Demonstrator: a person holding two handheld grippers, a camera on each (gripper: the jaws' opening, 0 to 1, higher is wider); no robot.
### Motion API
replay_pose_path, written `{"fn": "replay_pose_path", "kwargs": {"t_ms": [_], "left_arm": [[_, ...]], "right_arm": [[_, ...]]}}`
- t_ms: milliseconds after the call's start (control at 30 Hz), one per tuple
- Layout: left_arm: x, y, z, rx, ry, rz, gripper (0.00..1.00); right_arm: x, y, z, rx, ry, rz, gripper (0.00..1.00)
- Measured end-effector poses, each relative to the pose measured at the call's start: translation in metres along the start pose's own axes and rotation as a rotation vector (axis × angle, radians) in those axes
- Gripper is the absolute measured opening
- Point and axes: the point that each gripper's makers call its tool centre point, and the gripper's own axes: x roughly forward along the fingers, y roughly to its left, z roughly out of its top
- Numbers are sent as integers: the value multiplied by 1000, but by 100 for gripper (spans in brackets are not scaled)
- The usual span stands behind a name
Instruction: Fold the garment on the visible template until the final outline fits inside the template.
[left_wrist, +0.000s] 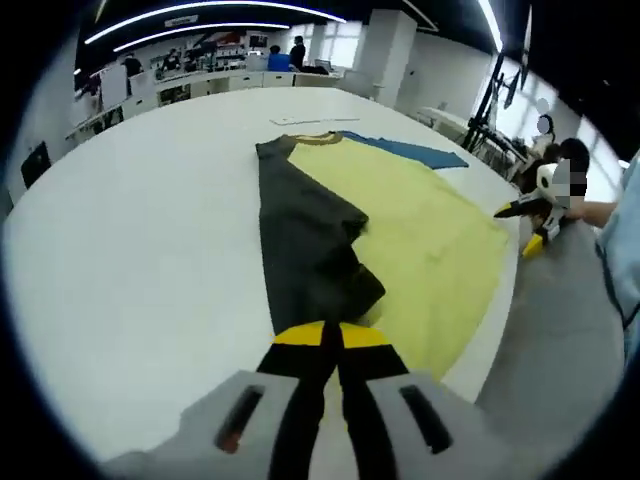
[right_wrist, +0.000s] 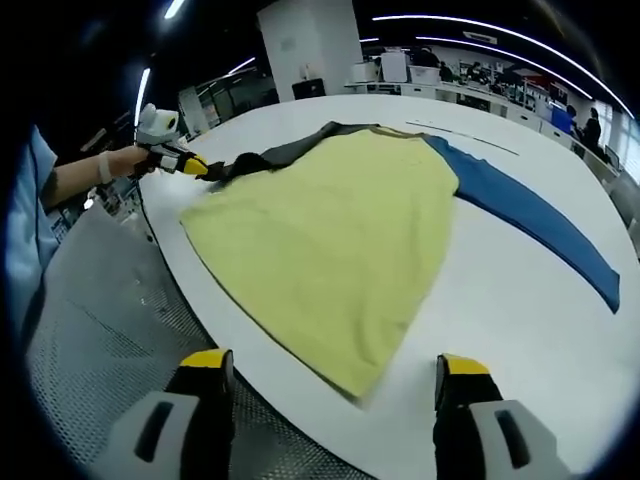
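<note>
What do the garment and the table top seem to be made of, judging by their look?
The garment looks like soft knit fabric, matte, in yellow, dark and blue panels: it drapes, wrinkles and folds over itself where the left gripper pinches the dark part. The table top looks like a smooth, hard white laminate or painted board, with a faint sheen; the exact material is not clear.

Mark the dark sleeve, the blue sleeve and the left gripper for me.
dark sleeve (left_wrist: 305, 240): left gripper view, mid-fabric.
blue sleeve (right_wrist: 530, 215): right gripper view, mid-length.
left gripper (left_wrist: 330, 345): left gripper view, between its fingertips.

Both views face each other low across the shared garment (left_wrist: 400, 220)
</note>
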Motion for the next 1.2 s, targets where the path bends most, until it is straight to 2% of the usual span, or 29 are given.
{"fn": "replay_pose_path", "kwargs": {"t_ms": [67, 200, 400, 533, 600, 633, 733, 933, 1067, 1200], "left_arm": [[-2, 0, -4, 22, 9, 4, 0], [-6, -8, -7, 41, 3, -43, 0], [-7, -9, -14, 59, 13, -69, 0], [-6, -10, -20, 114, 40, -72, 1], [-6, -11, -21, 88, 42, -75, 1], [-7, -17, -22, 33, 39, -106, 2], [-8, -12, -19, 40, 23, -82, 8], [-13, -8, -7, -15, -38, -59, 26], [-15, 0, -5, -68, -52, -15, 42], [-16, 2, -9, -113, -39, 6, 50]], "right_arm": [[0, 0, 0, -1, 1, 1, 83], [0, 0, 0, 1, 1, 1, 83], [1, 0, -1, 1, 3, 3, 83], [1, 1, -1, 2, 4, 3, 83], [1, 0, -1, 5, 2, 3, 83], [1, 0, -1, 7, 3, 3, 83], [1, 1, -1, 4, 4, 5, 83], [1, 2, -1, 2, 6, 6, 83], [1, 2, -1, 2, 6, 7, 83], [0, 2, -1, 2, 5, 8, 83]]}}
